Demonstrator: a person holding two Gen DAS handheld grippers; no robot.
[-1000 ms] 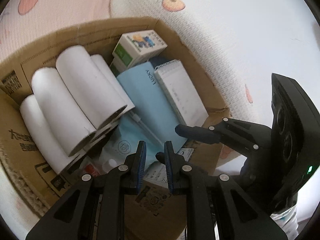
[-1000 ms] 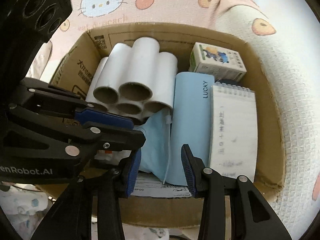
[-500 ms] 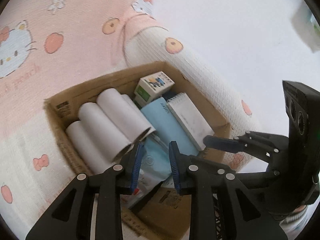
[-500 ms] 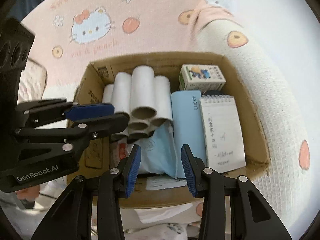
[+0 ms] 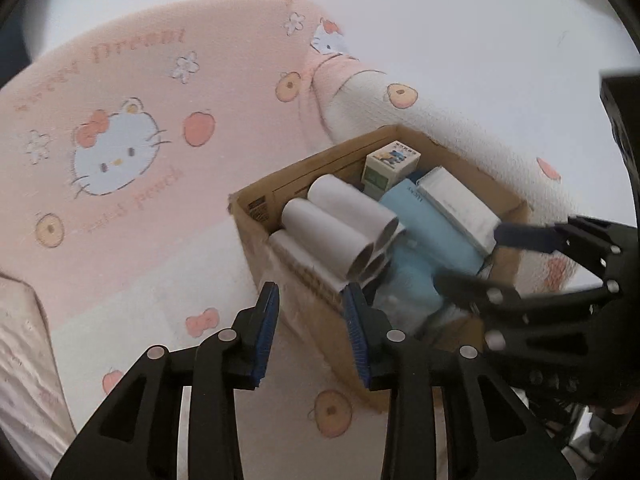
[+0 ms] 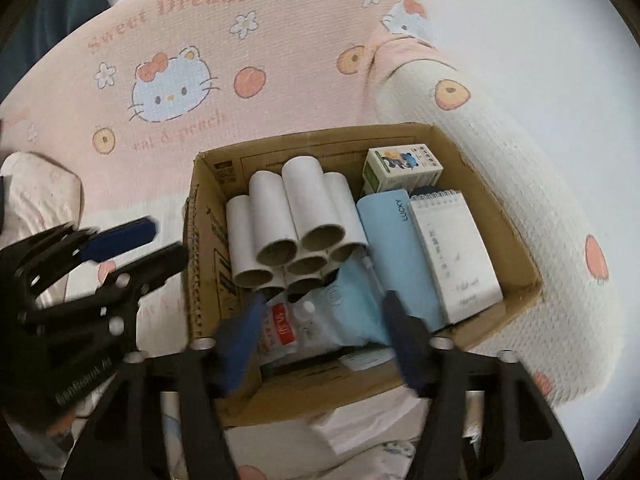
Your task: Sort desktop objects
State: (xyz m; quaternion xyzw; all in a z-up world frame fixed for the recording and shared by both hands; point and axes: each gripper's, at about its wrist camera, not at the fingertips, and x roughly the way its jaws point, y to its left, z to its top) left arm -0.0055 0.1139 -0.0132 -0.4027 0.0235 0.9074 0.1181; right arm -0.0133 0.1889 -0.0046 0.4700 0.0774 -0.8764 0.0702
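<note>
A cardboard box (image 6: 520, 240) (image 5: 256, 216) sits on a pink Hello Kitty blanket. It holds a bundle of white paper tubes (image 6: 296, 216) (image 5: 340, 216), a light blue LUCKY case (image 6: 396, 256) (image 5: 428, 228), a spiral notepad (image 6: 456, 248) (image 5: 460, 204), a small cartoon-printed carton (image 6: 404, 168) (image 5: 392, 164) and a blue face mask (image 6: 344, 312). My left gripper (image 5: 312, 320) is open and empty, above the box's left front corner. My right gripper (image 6: 324, 340) is open and empty, above the box's front edge.
The blanket (image 6: 168, 92) (image 5: 112, 160) spreads left and behind the box. A rolled white part of it (image 6: 520, 184) lies along the box's right side. A pale pillow (image 6: 36, 196) lies at the left. Crumpled printed fabric (image 6: 360, 440) lies in front of the box.
Both grippers have drawn up and back from the box, so it looks smaller and more blanket shows. Both have opened wider. The left one has shifted left.
</note>
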